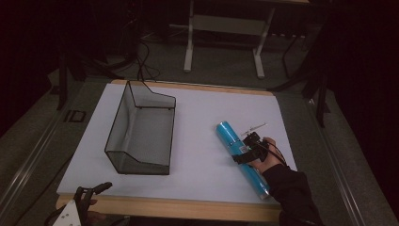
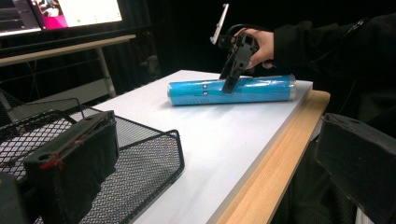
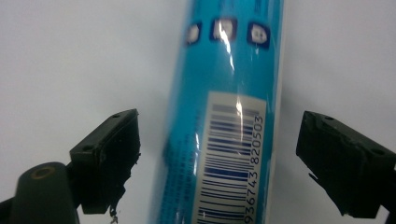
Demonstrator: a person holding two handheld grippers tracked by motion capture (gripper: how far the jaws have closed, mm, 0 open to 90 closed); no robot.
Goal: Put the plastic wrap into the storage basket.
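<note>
I see a blue tube (image 3: 224, 116) with a barcode label lying flat on the white table, between my right fingers (image 3: 109, 158), apart from both.

The right gripper (image 1: 242, 151), a black two-jaw tool with a thin cable trailing from it, is being held in the person's right hand (image 1: 263, 157), the dark-sleeved forearm reaching in behind it. It is pointing steeply downward, tilted slightly away from the hand. Its jaws are standing apart, with clear gaps inside both worn black pads (image 3: 109, 161), nothing pressed between them. The left gripper (image 1: 91, 192), black with a grey three-cornered plate on top, is lying low and nearly level, its tips pointing away from the person. Its jaws are standing wide apart, with nothing between them.
</note>
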